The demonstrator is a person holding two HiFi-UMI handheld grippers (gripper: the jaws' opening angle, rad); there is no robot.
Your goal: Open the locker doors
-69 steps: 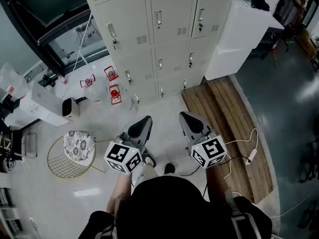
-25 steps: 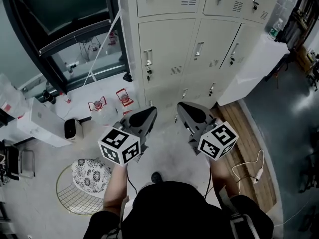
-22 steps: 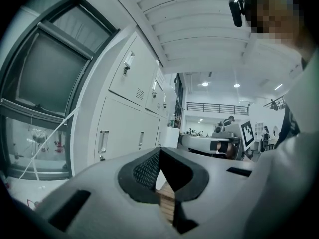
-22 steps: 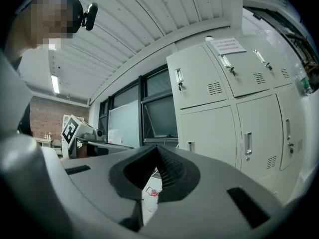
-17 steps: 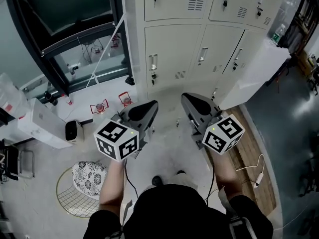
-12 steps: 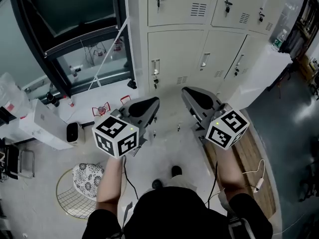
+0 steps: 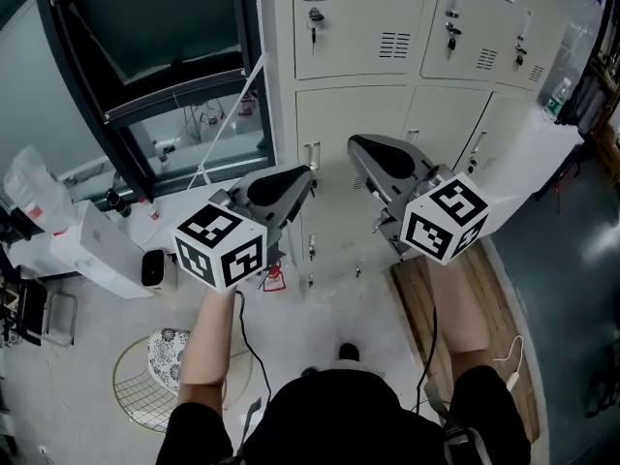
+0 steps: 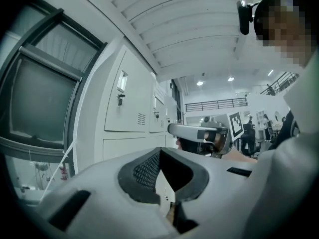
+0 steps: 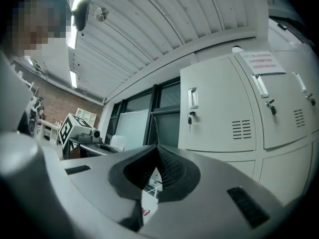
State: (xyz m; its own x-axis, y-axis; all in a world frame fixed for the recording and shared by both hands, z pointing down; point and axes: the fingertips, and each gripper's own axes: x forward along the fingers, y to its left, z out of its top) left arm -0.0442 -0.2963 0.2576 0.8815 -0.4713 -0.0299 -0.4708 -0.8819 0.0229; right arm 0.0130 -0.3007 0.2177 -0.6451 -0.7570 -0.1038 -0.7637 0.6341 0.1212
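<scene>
The left gripper (image 7: 302,175) hovers in front of the person, its jaws pressed together on nothing. Just to its right, the right gripper (image 7: 358,146) is likewise closed and empty. The locker doors (image 7: 354,22) stand beyond both, all shut.

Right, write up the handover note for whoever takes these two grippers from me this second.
Left gripper: jaws together, nothing between them, touching no door.
Right gripper: jaws together, empty, beside the left one and also clear of the doors.
Lockers: straight ahead, and every door in view is closed. A key hangs in the lock under the handle of the nearest upper door.
Done: nothing, no door is open.
Left: all of it. Probably bring a gripper to a handle, grip it and pull, door by door.
</scene>
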